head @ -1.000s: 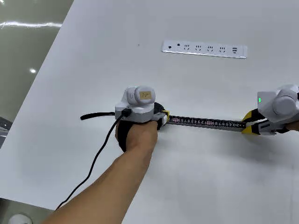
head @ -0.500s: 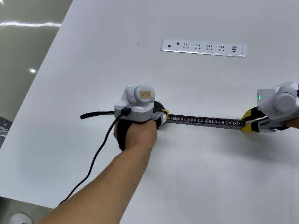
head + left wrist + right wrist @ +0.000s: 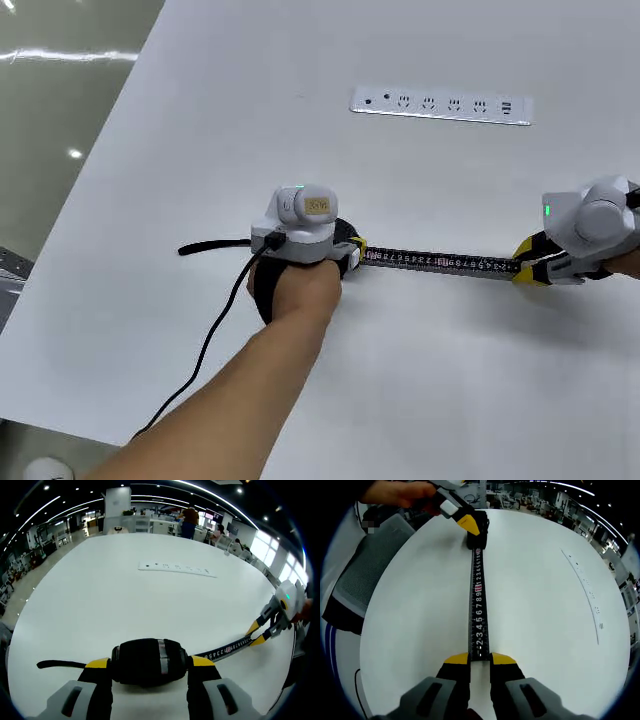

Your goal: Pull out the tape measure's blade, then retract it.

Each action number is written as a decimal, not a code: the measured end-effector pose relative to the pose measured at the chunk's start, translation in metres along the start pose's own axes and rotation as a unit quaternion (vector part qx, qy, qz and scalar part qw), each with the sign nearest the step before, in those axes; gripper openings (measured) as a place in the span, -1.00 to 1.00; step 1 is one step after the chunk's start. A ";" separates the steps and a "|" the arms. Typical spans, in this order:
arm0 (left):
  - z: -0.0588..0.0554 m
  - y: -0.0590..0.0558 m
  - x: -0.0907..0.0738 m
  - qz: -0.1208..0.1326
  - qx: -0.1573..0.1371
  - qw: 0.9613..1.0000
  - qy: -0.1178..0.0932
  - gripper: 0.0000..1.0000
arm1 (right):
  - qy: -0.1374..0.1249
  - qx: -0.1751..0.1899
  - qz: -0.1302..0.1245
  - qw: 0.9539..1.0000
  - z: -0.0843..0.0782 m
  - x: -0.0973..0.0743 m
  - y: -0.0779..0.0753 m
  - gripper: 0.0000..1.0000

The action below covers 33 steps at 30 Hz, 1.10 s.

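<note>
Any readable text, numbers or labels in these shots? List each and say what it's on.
"2 3 4 5 6 7 8 9": printed on the tape measure's blade, reading away from the right gripper in the right gripper view.
Red mark after the 9 and the digits beyond it: too small to read reliably.
Power strip: any markings are too small to read.

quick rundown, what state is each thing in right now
tape measure, clamped at its sides
blade, pulled out, straight, numbers up
left gripper, shut on the tape measure
right gripper, shut on the blade's end
power strip, lying flat, nothing plugged in
strap, lying loose
</note>
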<state>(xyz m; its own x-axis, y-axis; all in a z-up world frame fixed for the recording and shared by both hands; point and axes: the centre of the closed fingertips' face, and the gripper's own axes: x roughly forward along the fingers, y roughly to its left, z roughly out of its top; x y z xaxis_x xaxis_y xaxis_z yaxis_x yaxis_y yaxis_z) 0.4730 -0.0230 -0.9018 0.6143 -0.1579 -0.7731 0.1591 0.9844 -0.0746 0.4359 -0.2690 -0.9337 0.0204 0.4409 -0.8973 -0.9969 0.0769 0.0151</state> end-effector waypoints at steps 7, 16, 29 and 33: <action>0.000 0.000 0.001 -0.002 0.001 1.000 0.000 0.14 | -0.002 0.000 0.000 1.000 0.004 0.002 0.000 -0.73; -0.001 0.001 0.001 -0.005 0.004 1.000 -0.001 0.14 | -0.010 0.000 -0.003 1.000 0.014 0.006 -0.001 -0.73; -0.001 0.000 0.002 -0.007 0.006 1.000 -0.002 0.14 | -0.031 0.006 -0.010 0.999 0.032 0.016 0.000 -0.74; -0.001 0.000 0.002 -0.007 0.006 1.000 -0.003 0.14 | -0.035 0.006 -0.011 0.999 0.037 0.018 0.000 -0.74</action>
<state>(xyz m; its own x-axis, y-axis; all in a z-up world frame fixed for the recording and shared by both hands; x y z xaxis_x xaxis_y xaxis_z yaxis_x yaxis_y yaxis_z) 0.4734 -0.0228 -0.9039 0.6158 -0.1727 -0.7687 0.1771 0.9811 -0.0786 0.4394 -0.2279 -0.9339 0.0486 0.5012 -0.8640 -0.9952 0.0974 0.0005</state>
